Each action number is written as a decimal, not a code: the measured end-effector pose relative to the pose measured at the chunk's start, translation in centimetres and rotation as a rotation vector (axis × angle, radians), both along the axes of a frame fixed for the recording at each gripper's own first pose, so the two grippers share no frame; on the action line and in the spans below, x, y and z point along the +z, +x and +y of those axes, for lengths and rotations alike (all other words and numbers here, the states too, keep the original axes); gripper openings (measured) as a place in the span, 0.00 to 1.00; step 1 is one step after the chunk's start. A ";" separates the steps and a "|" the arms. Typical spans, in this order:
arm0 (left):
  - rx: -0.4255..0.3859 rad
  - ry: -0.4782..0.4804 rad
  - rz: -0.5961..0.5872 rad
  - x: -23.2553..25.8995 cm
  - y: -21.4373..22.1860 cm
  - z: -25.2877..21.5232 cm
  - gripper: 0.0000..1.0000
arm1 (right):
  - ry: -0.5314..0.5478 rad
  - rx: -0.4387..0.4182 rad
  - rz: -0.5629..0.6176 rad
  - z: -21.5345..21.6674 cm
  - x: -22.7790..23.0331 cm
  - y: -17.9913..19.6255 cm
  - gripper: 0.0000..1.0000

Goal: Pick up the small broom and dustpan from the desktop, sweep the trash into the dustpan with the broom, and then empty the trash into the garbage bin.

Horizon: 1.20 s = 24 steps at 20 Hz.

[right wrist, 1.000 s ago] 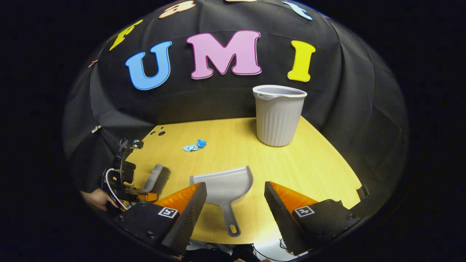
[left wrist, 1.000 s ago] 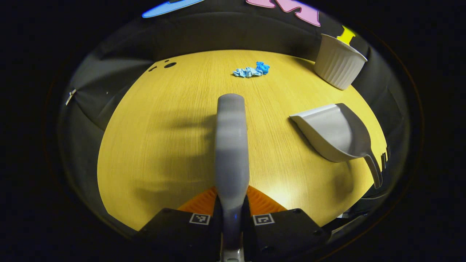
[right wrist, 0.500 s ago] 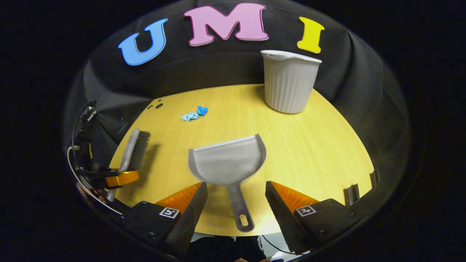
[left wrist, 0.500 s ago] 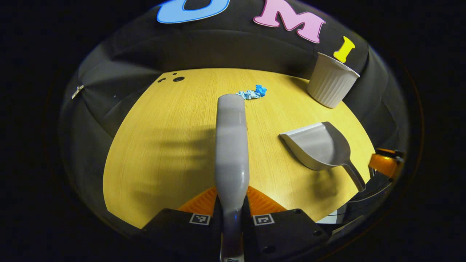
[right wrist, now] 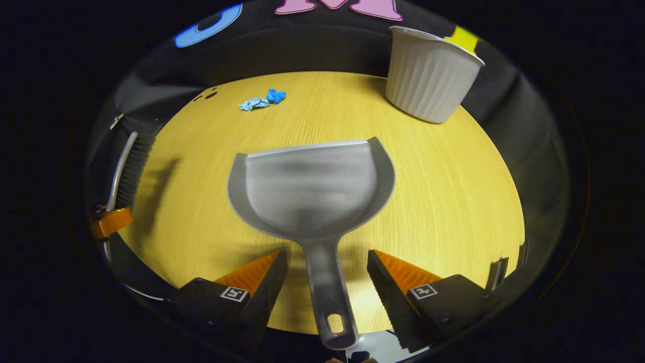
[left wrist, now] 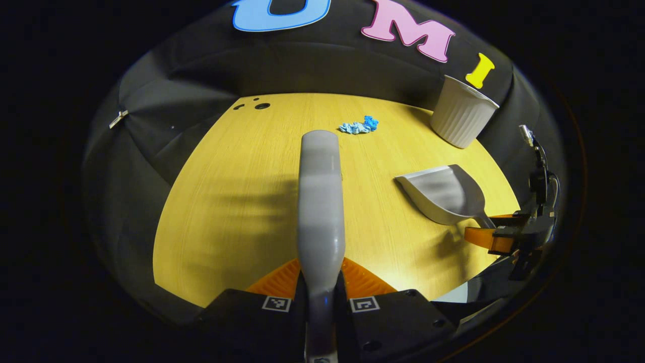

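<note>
A grey broom (left wrist: 320, 201) runs straight out from my left gripper (left wrist: 321, 267), which is shut on its handle above the yellow table (left wrist: 227, 201). The grey dustpan (right wrist: 310, 186) lies flat on the table, mouth facing away. Its handle (right wrist: 327, 287) lies between the fingers of my right gripper (right wrist: 326, 262), which stands open with gaps on both sides. Crumpled blue trash (right wrist: 262, 100) lies at the far side of the table, also seen as blue trash (left wrist: 359, 126) beyond the broom's tip. In the left gripper view the dustpan (left wrist: 443, 194) sits to the right, with the right gripper (left wrist: 496, 229) at its handle.
A white ribbed bin (right wrist: 428, 75) stands upright at the far right of the table, also seen as the bin (left wrist: 462, 119) past the dustpan. The broom (right wrist: 128, 166) and left gripper (right wrist: 108, 222) sit at the table's left edge. Small holes (left wrist: 261, 106) mark the far left corner.
My right gripper has moved forward and down until the dustpan's handle lies between its open fingers. The left gripper stays shut on the broom and has drawn back a little.
</note>
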<state>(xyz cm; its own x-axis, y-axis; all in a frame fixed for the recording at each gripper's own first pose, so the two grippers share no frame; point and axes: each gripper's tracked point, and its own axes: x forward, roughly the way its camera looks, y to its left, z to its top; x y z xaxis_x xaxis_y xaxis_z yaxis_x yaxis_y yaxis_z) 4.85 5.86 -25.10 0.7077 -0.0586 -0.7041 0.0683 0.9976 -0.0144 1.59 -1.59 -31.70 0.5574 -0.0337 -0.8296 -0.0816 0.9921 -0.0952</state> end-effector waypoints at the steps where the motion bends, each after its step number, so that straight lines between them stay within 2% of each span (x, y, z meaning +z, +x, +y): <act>1: 0.012 0.004 0.003 0.0 -0.1 0.2 0.24 | 0.002 0.011 0.016 0.2 -0.5 0.1 0.99; 3: 0.038 0.006 0.014 0.0 0.0 0.3 0.24 | 0.020 0.026 0.046 0.4 -1.5 0.2 0.99; 6: 0.071 0.006 0.026 0.0 0.4 -0.3 0.31 | 0.026 0.063 0.066 0.9 -2.5 0.1 0.94; 7: 0.079 0.013 0.032 -0.1 0.5 -0.4 0.28 | 0.024 0.091 0.049 1.1 -2.0 0.4 0.89; 9: 0.097 0.015 0.043 -0.1 0.7 -1.0 0.24 | 0.020 0.136 0.056 1.4 -2.0 0.4 0.70; 10: 0.100 0.010 0.046 -0.1 0.9 -1.4 0.28 | 0.024 0.153 0.054 1.5 -2.1 0.5 0.46; 11: 0.104 0.008 0.051 0.0 0.6 -1.7 0.31 | 0.031 0.164 0.054 1.4 -1.9 0.5 0.43; 13: 0.111 0.016 0.060 0.1 0.3 -2.1 0.31 | 0.045 0.193 0.041 1.2 -1.4 0.3 0.42; 14: 0.114 0.019 0.064 0.0 0.5 -2.3 0.28 | 0.050 0.203 0.035 1.2 -1.5 0.5 0.35; 15: 0.120 0.023 0.068 -0.2 0.9 -2.4 0.28 | 0.052 0.219 0.030 1.3 -1.6 0.8 0.34; 16: 0.128 0.026 0.070 -0.4 1.3 -2.5 0.24 | 0.047 0.237 0.029 1.2 -1.7 1.0 0.41; 17: 0.135 0.031 0.067 -0.3 1.7 -2.6 0.31 | 0.044 0.254 0.017 1.2 -1.6 1.4 0.34; 18: 0.142 0.035 0.059 -0.1 2.0 -2.7 0.28 | 0.042 0.269 0.006 1.0 -1.3 1.5 0.41; 23: 0.187 0.035 0.037 1.1 3.5 -2.5 0.28 | 0.045 0.342 -0.029 0.2 0.1 3.3 0.41; 24: 0.192 0.052 0.034 1.3 4.0 -2.1 0.31 | 0.044 0.358 -0.027 -0.1 0.1 3.6 0.41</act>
<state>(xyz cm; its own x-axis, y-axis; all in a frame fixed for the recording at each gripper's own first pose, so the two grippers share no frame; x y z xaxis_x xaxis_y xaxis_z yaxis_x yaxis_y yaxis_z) 8.88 3.74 -23.77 0.6779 0.1124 -0.7265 -0.1232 0.9916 0.0385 5.15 -1.65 -31.56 0.5491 0.2034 -0.8106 -0.4228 0.9043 -0.0595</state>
